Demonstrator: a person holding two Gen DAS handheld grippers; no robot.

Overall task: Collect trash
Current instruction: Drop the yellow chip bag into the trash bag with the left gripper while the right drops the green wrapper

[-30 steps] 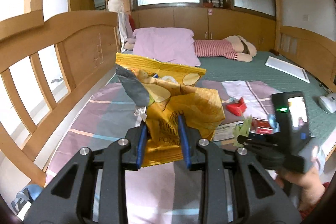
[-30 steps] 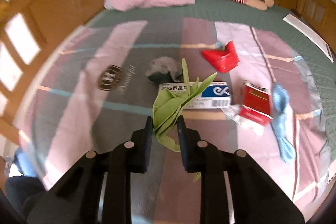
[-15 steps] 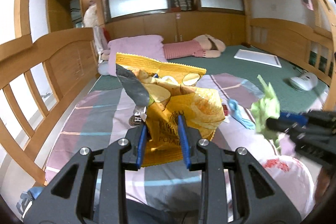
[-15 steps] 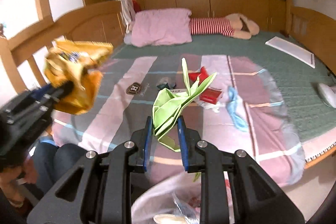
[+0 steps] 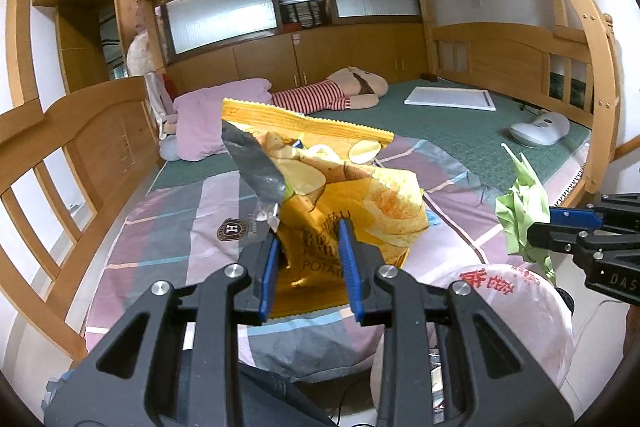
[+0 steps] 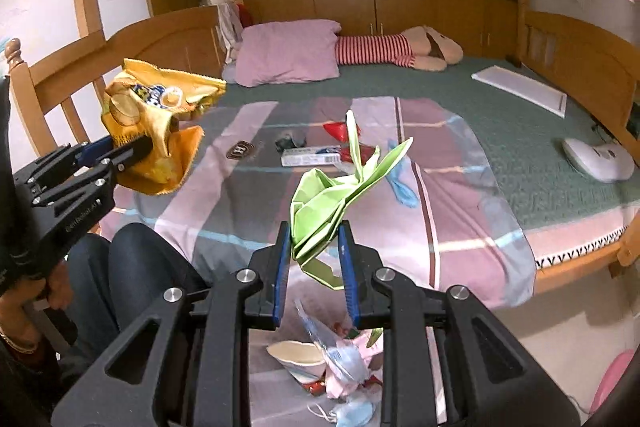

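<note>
My left gripper (image 5: 308,239) is shut on a yellow potato chip bag (image 5: 344,183) and holds it up in the air above the bed's near edge; it also shows at the left of the right wrist view (image 6: 160,131). My right gripper (image 6: 314,251) is shut on a folded green paper (image 6: 332,199), held over an open white trash bag (image 5: 512,291) that holds a paper cup (image 6: 298,355) and several wrappers. The green paper shows at the right in the left wrist view (image 5: 522,211).
On the striped blanket (image 6: 460,195) lie a white medicine box (image 6: 310,157), red wrappers (image 6: 338,131), a blue glove (image 6: 402,185), a dark crumpled scrap (image 6: 290,141) and a round badge (image 6: 239,149). A pink pillow (image 6: 288,51), a striped plush toy (image 6: 400,49) and a white board (image 6: 520,89) lie farther back. Wooden rails enclose the bed.
Both grippers have pulled back from the bed with their loads. The green paper now hangs over the trash bag, and the chip bag is held to its left.
</note>
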